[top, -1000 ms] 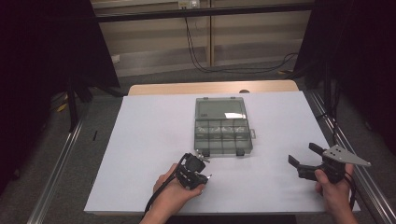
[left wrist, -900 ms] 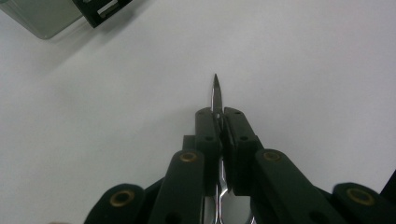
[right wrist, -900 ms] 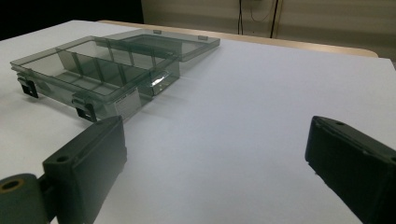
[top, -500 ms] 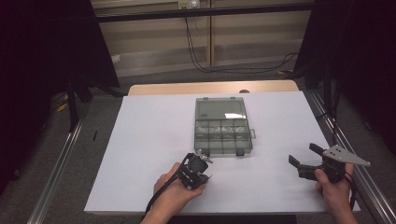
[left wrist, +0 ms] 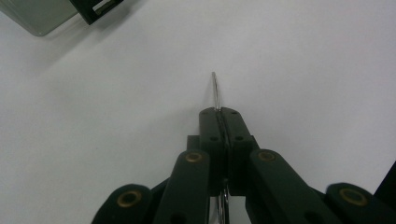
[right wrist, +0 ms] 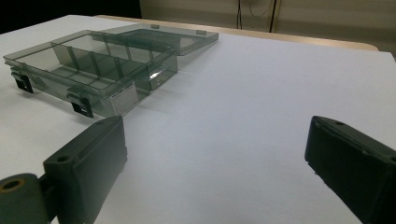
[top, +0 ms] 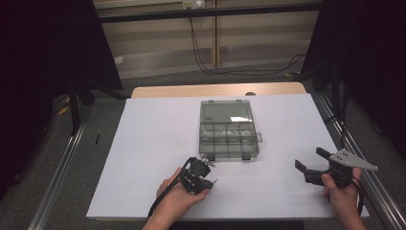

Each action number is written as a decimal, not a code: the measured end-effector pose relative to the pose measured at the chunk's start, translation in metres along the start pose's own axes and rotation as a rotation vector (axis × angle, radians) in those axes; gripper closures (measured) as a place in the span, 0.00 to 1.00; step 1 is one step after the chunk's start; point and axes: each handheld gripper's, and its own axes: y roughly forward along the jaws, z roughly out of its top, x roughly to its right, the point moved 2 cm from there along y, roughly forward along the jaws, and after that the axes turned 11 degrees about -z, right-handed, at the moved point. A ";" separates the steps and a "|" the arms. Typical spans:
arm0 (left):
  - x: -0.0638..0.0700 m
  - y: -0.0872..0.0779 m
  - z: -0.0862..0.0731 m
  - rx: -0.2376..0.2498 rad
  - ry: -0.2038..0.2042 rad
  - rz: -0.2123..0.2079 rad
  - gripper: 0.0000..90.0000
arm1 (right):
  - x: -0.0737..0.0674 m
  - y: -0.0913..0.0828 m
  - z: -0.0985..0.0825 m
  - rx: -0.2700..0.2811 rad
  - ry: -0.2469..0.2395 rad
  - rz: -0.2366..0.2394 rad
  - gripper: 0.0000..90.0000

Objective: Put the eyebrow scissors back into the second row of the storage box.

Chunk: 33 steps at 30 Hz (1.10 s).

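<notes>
Nothing much has shifted since a second ago: both hands sit where they were, and the organizer box has not budged. The left gripper [top: 207,167] rests low on the near part of the table, just in front of the box's near left corner. In the left gripper view its two matte black jaws are pressed together on a thin, bright metal piece [left wrist: 215,91], a flat curved sliver seen edge-on that sticks out past the tips over the white surface; what exactly it is I cannot tell. Brass-coloured rivets dot the gripper's black linkage.

The right gripper [top: 312,162] is held at the near right of the table, well apart from the box, with its chunky black jaws standing wide apart and nothing between them. A grey three-cornered plate [top: 353,160] sits on top of it.

The compartment box [top: 228,140] is smoky translucent plastic, rectangular, lying at the middle of the white table [top: 153,143], with its lid [top: 226,111] folded open flat on the far side. Thin dividers split it into small cells, and small pale pieces lie in the row nearest the lid. Two black latches [right wrist: 81,106] hang on its near wall, and a small white label [right wrist: 124,100] is stuck on one side, its print too small to read.
</notes>
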 end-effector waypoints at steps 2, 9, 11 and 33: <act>-0.002 -0.001 0.000 -0.002 -0.008 -0.018 0.99 | 0.000 0.000 0.000 0.000 0.000 0.000 0.05; -0.006 -0.003 0.001 -0.005 -0.011 -0.040 0.99 | 0.000 -0.001 0.001 0.009 -0.006 -0.001 0.05; -0.006 -0.004 0.002 0.006 -0.015 -0.043 0.99 | 0.000 -0.001 0.001 0.008 -0.008 -0.001 0.05; -0.012 -0.020 0.023 0.054 -0.001 -0.086 0.99 | -0.001 -0.004 0.002 0.026 -0.007 0.011 0.05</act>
